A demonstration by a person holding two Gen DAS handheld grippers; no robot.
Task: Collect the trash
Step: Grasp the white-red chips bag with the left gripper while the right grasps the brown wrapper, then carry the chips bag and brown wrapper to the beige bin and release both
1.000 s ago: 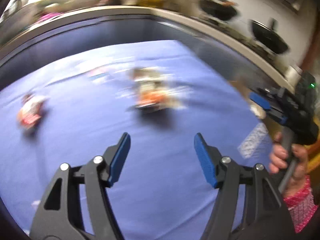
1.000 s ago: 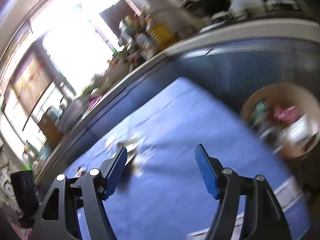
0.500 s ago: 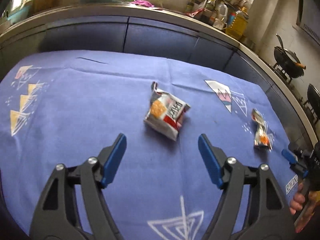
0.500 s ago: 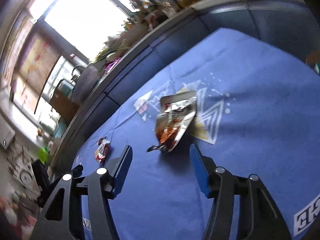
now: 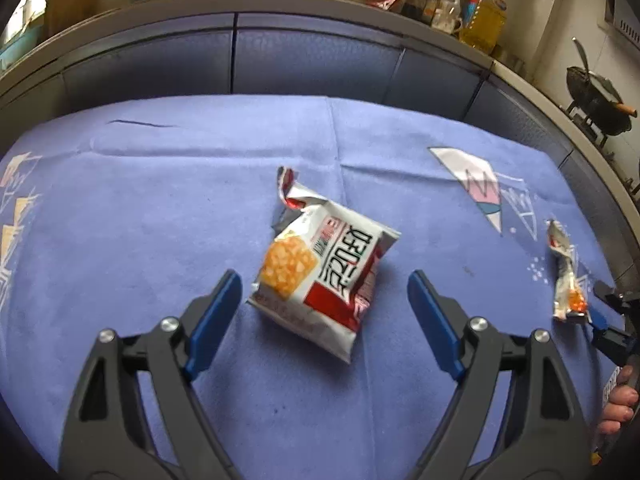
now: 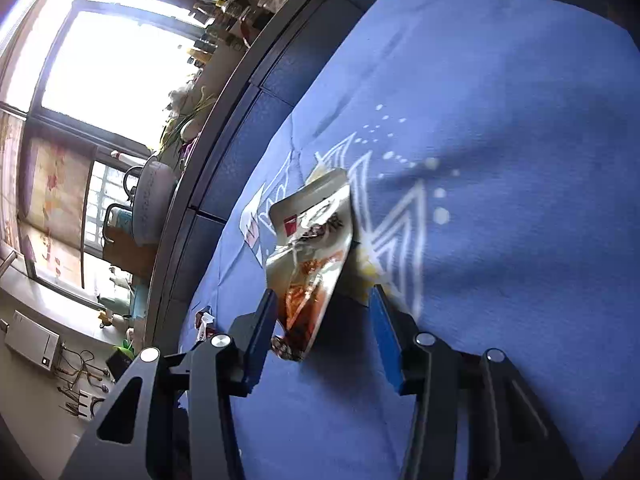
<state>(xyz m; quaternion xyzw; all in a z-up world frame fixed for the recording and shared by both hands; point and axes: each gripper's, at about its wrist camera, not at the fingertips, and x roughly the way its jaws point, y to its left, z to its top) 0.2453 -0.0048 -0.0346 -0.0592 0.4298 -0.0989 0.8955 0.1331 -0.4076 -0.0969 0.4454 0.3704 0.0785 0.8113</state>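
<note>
A white, red and orange snack bag (image 5: 324, 272) lies on the blue tablecloth (image 5: 160, 220). My left gripper (image 5: 324, 276) hovers over its near end, the jaws opening, with the bag between them and neither pad touching it. A crumpled silver wrapper (image 6: 312, 248) with orange-red print lies on the cloth (image 6: 500, 120). My right gripper (image 6: 324, 294) straddles its near end, jaws closing; the right pad still stands apart from it. In the left wrist view the same wrapper (image 5: 566, 276) lies far right, with the right gripper (image 5: 612, 320) beside it.
Dark cabinet fronts (image 5: 312, 64) rise just behind the cloth's far edge, under a counter crowded with bottles (image 5: 440, 0). A black wok (image 5: 596, 96) sits on a stove at the right. A person's hand (image 5: 618, 400) holds the right gripper.
Both grippers have come forward and down onto their wrappers, which now lie between the jaws. The left jaws have widened and the right jaws have narrowed.
</note>
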